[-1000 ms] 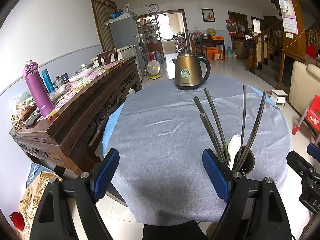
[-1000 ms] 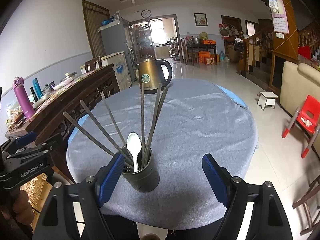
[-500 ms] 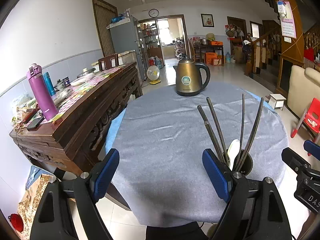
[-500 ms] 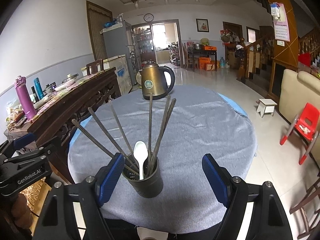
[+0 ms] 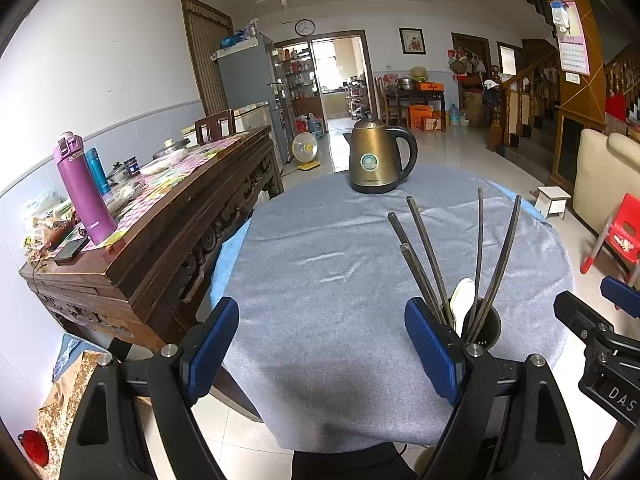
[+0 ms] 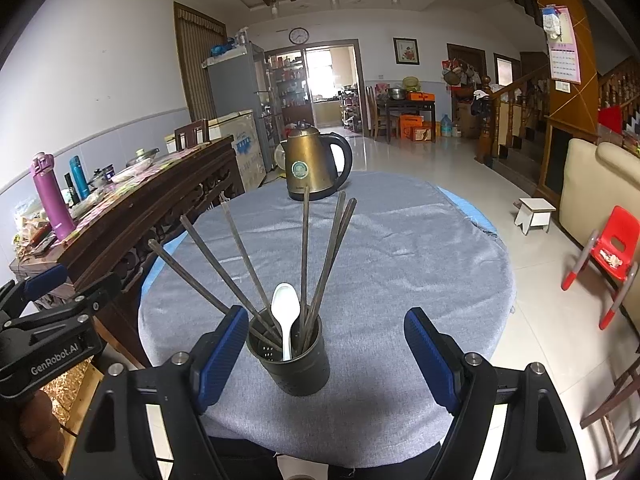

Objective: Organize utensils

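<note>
Both grippers wide apart, holding nothing.
Left gripper (image 5: 322,346) and right gripper (image 6: 322,354) hover at table (image 6: 420,248) near edge; utensil holder (image 6: 289,354) with chopsticks (image 6: 306,248) and white spoon (image 6: 285,312) stands there; kettle (image 6: 314,168) far side.

Bright daylight from doorway (image 6: 326,80) at frame center, slightly blown out. Soft shadows, sheen on floor. Sharp focus; heavy fisheye bending, black vignette at the corners.

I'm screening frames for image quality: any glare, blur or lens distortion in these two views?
Left wrist view: fisheye bends the walls, dark corners, sheen on the grey tablecloth, the bright doorway is blown out. Right wrist view: same curvature, the dark chopsticks and white spoon in the dark perforated holder are sharp.
</note>
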`<state>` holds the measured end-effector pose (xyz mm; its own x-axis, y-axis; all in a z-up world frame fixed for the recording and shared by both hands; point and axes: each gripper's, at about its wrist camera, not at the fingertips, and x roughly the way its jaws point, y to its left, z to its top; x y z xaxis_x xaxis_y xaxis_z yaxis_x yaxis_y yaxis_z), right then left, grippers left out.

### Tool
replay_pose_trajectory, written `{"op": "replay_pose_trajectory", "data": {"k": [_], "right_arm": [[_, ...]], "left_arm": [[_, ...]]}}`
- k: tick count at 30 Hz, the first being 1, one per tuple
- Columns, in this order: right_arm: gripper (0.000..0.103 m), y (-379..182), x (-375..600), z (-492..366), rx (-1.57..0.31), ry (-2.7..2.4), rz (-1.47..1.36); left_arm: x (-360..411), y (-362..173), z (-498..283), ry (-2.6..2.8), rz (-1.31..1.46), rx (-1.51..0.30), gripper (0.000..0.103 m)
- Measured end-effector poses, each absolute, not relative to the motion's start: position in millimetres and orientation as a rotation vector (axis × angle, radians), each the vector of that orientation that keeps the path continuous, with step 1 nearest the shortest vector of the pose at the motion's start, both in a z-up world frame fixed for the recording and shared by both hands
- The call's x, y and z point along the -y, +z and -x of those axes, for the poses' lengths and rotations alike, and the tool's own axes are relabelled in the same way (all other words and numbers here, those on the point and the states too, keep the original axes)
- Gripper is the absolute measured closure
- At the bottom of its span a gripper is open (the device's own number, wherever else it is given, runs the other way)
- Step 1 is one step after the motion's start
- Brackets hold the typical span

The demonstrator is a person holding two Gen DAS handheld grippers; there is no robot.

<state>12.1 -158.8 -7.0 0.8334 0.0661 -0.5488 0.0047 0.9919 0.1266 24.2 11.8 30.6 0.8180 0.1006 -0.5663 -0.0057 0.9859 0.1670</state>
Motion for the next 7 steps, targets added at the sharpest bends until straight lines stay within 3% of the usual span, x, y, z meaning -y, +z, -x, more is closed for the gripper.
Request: {"op": "replay_pose_trajectory", "data": {"k": [7], "right_arm": [[0.02, -6.7, 158.5, -14.7, -0.578, 0.044, -0.122]], "left_arm": [[-10.0, 34.0, -21.7, 0.058, -0.16, -0.586, 0.017]]}}
